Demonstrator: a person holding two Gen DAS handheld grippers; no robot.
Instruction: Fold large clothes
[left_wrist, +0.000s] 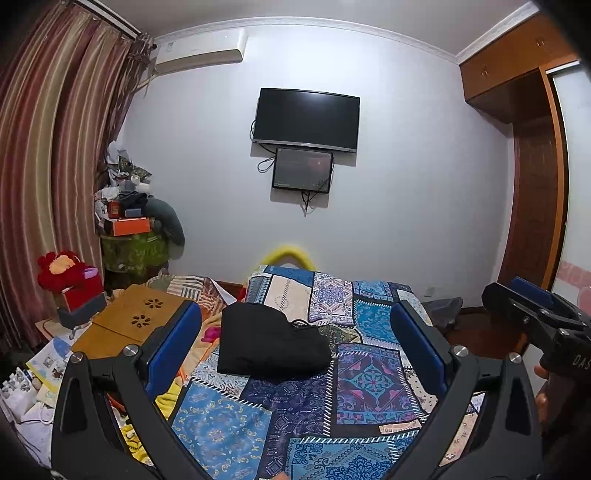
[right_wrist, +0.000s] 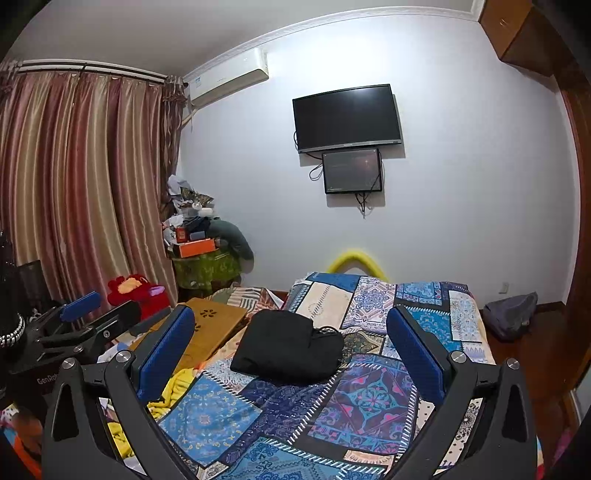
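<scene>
Both grippers hang above the near end of the bed with nothing between their blue pads: the left gripper (left_wrist: 295, 339) is spread wide and released, and the right gripper (right_wrist: 291, 343) is likewise wide apart and holds nothing. Seen from the left wrist, the right gripper sits just off the bed's right edge, with a hand (left_wrist: 543, 387) behind it. The patchwork bedspread (left_wrist: 369, 373) lies bare across the near and right parts of the bed, leaving open room there. A yellow cloth (right_wrist: 173, 391) bunches at the bed's near left edge. The black garment (left_wrist: 269, 343), folded into a compact bundle, rests near the middle of the bed, toward its left side, well ahead of both grippers and touched by neither. Just to its left a wooden lap table (left_wrist: 136, 321) crowds the left edge, with a red plush toy (left_wrist: 62, 269) beyond it. A yellow arched thing (left_wrist: 288, 254) shows past the far edge. On the floor by the far right corner lies a grey bag (right_wrist: 511, 310). In the far left corner stands a cluttered pile (left_wrist: 129, 214) beside striped curtains (left_wrist: 55, 147). On the far wall hang a television (left_wrist: 306, 120), a smaller screen (left_wrist: 302, 170) and an air conditioner (left_wrist: 199, 51); a wooden wardrobe (left_wrist: 524, 110) fills the right.
</scene>
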